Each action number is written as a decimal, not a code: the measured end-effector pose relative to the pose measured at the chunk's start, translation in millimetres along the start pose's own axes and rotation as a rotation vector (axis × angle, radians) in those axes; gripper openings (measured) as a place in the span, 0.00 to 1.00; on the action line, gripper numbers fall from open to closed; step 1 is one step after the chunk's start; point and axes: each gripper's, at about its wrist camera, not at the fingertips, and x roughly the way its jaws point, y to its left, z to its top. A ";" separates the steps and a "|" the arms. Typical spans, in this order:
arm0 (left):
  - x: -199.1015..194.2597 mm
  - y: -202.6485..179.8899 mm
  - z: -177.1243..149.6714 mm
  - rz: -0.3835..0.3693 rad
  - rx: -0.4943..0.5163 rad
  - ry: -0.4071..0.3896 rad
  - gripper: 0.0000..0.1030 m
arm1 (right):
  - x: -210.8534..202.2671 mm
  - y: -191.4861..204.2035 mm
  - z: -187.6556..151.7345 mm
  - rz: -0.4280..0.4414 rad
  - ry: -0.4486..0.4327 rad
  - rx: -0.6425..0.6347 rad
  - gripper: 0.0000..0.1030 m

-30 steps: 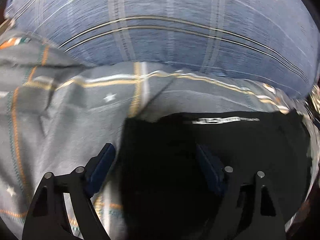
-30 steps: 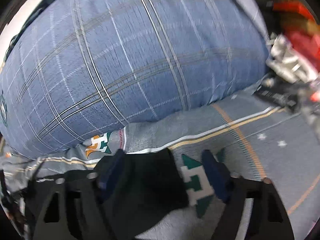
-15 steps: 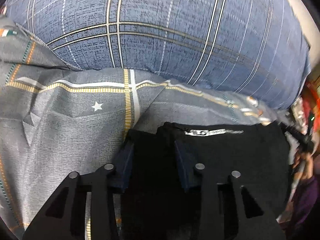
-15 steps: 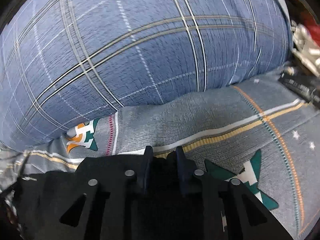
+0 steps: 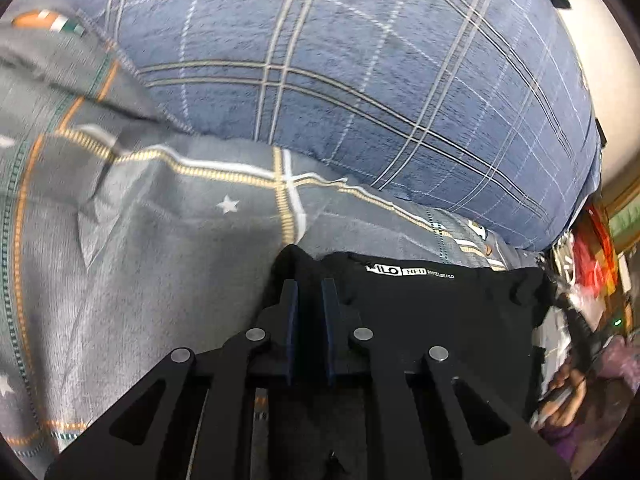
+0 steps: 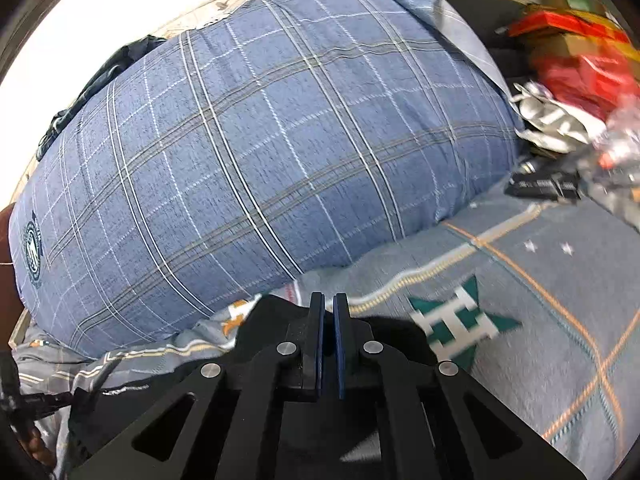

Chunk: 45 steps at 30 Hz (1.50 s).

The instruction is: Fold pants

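Item: black pants [image 5: 432,312], lying on grey patterned bedspread [image 5: 160,260] just in front of blue plaid pillow [image 6: 260,160]. Left gripper [image 5: 308,292] nearly closed, pinching the pants' left corner; right gripper [image 6: 327,308] likewise pinching the opposite corner. Progress, as judged: edge gripped at both ends, fold not yet laid; smoothing remains.

A grey bedsheet [image 6: 532,344] printed with stars, orange and white stripes and a green H emblem is spread over the bed; a large blue plaid pillow [image 6: 260,160] is laid on it at the far side; a pale wall [image 6: 120,12] is seen behind; red and silver clutter [image 6: 576,80] is piled just beside the pillow.
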 end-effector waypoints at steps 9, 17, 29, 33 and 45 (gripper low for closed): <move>28.6 -16.5 -2.0 0.006 -0.004 0.046 0.38 | 29.6 -17.8 -11.5 0.019 0.075 0.049 0.03; 37.6 -28.2 -1.6 0.047 0.070 -0.024 0.12 | 39.6 -5.1 -13.2 0.033 0.077 0.039 0.03; -13.3 -48.0 -5.1 -0.151 0.106 -0.187 0.03 | 15.3 -21.5 -1.3 0.080 0.000 0.115 0.03; -33.4 -57.3 -6.9 -0.198 0.120 -0.224 0.02 | 0.0 -28.6 4.2 0.093 -0.042 0.132 0.03; -80.1 -66.7 -35.9 -0.266 0.154 -0.297 0.02 | -45.2 -65.9 8.3 0.088 -0.108 0.196 0.03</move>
